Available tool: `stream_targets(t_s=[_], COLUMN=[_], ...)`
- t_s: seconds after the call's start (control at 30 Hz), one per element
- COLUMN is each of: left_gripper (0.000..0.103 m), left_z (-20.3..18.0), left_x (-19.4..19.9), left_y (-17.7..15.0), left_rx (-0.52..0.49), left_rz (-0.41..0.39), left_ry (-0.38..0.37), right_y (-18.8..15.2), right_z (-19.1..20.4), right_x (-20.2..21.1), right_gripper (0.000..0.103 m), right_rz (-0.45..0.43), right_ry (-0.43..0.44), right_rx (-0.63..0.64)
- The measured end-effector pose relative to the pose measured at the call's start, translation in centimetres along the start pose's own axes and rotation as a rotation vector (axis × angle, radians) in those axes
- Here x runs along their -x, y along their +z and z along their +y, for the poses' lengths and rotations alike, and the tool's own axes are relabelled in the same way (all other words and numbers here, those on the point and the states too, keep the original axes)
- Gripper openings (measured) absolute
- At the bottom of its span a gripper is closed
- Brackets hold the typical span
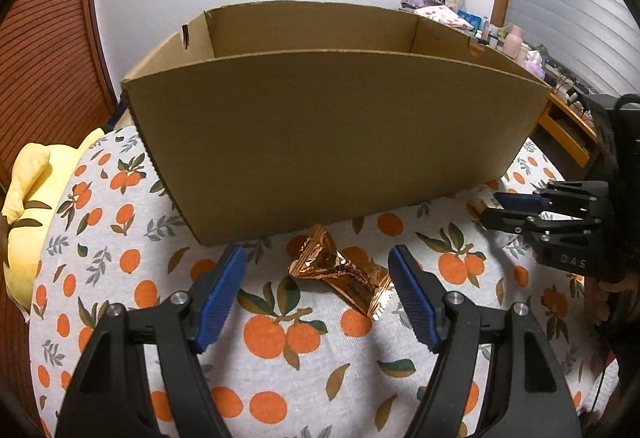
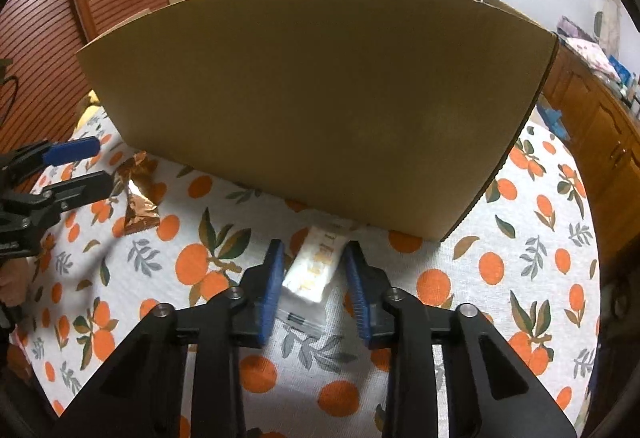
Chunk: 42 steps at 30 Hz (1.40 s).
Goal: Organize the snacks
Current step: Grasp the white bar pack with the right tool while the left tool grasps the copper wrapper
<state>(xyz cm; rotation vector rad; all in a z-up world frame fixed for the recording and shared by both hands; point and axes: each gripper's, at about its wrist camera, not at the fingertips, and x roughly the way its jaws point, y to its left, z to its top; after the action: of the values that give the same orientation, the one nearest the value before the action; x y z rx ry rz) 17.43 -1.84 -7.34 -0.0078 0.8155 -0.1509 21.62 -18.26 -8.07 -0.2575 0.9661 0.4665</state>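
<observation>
- The left claw (image 1: pixel 318 294) is held with its jaws wide apart on either side of a gold-foil snack packet (image 1: pixel 340 272), which lies on the counter (image 1: pixel 280 378) untouched by the blue pads.
- The right claw (image 2: pixel 314 278) is seen with a white snack packet (image 2: pixel 314 270) between its jaws; whether the pads press on it cannot be told.
- Just behind both packets a cardboard box (image 1: pixel 328 142) is stood on the orange-print cloth.
- The box's open interior is shown only by the left wrist view; the white packet only by the right.
- Counted: two claws, two packets, one box.
</observation>
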Motion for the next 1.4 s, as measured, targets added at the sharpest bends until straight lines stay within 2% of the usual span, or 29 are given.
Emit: stream_targets(t_s=[0.17, 0.4, 0.7, 0.93, 1.07, 1.23, 1.4], left_gripper=[0.074, 0.074, 0.066, 0.048, 0.030, 0.022, 0.022], left_z=[0.0, -0.4, -0.6, -0.8, -0.5, -0.5, -0.5], left_x=[-0.9, -1.9, -2.9, -3.1, -2.8, -2.1, -1.3], left_y=[0.1, 0.2, 0.5, -0.2, -1.0, -2.0, -2.7], left_rx=[0.005, -0.001, 0.001, -0.005, -0.005, -0.016, -0.014], left_rz=[0.019, 0.044, 0.067, 0.079, 0.075, 0.072, 0.069], left_ry=[0.010, 0.042, 0.043, 0.025, 0.018, 0.000, -0.017], right_y=[-0.6, -1.0, -1.3, -1.4, -1.3, -1.2, -1.2], right_z=[-0.1, -0.3, 0.0, 0.2, 0.3, 0.4, 0.7], right_x=[0.5, 0.7, 0.7, 0.7, 0.6, 0.5, 0.6], right_gripper=[0.022, 0.021, 0.022, 0.022, 0.022, 0.022, 0.020], right_rz=[-0.003, -0.007, -0.021, -0.021, -0.020, -0.019, -0.020], right_ry=[0.019, 0.032, 0.023, 0.020, 0.015, 0.004, -0.004], right_rx=[0.000, 0.007, 0.022, 0.023, 0.026, 0.037, 0.051])
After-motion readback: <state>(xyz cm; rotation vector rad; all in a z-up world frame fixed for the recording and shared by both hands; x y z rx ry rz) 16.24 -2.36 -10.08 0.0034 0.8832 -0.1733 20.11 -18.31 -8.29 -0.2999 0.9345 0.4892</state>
